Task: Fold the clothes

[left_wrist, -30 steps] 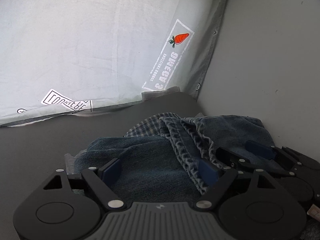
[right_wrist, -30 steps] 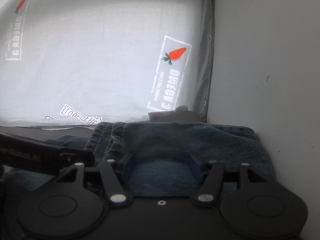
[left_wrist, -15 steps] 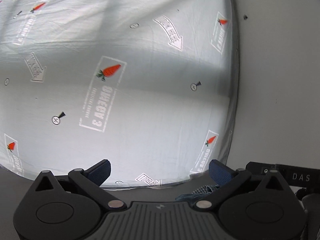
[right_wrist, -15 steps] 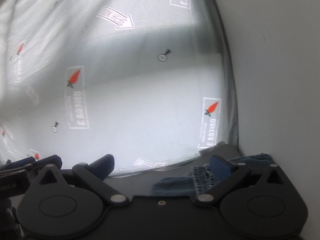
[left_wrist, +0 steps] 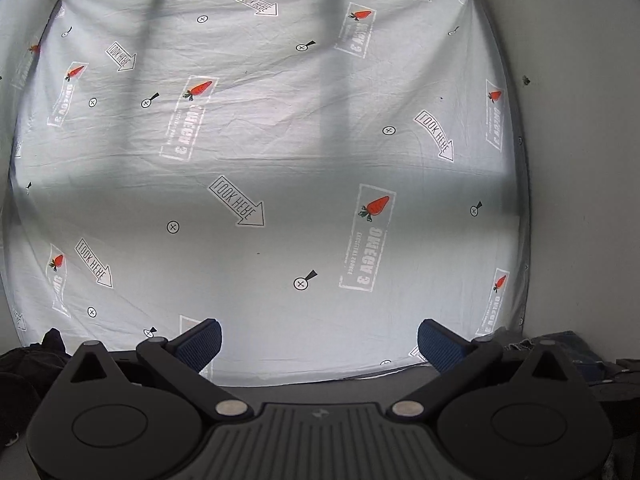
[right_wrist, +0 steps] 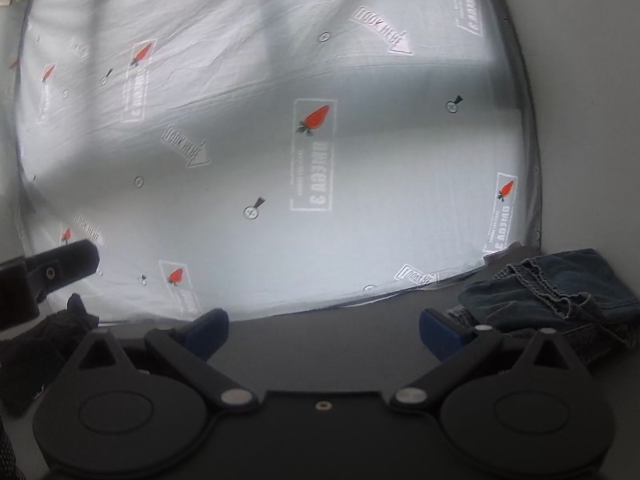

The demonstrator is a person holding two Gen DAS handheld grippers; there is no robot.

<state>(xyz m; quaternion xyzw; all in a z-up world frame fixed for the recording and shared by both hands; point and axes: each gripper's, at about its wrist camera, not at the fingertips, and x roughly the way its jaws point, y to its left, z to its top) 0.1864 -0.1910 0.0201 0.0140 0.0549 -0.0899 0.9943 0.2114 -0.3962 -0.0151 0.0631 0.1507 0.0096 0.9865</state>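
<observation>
1. Left gripper point(left_wrist: 318, 340): fingers spread wide, nothing between them.
2. Right gripper point(right_wrist: 323, 328): fingers likewise wide, empty.
3. Folded jeans point(right_wrist: 560, 292) lie on dark worktop point(right_wrist: 340, 348), right corner, beside printed sheet point(right_wrist: 320, 160).

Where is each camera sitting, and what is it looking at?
Left wrist: on the left gripper, looking across the carrot-print sheet; its open blue fingers show.
Right wrist: on the right gripper, facing the sheet, folded jeans lower right; its open fingers show, and a gloved hand at left.
Shared: the sheet, the jeans, the white wall.
</observation>
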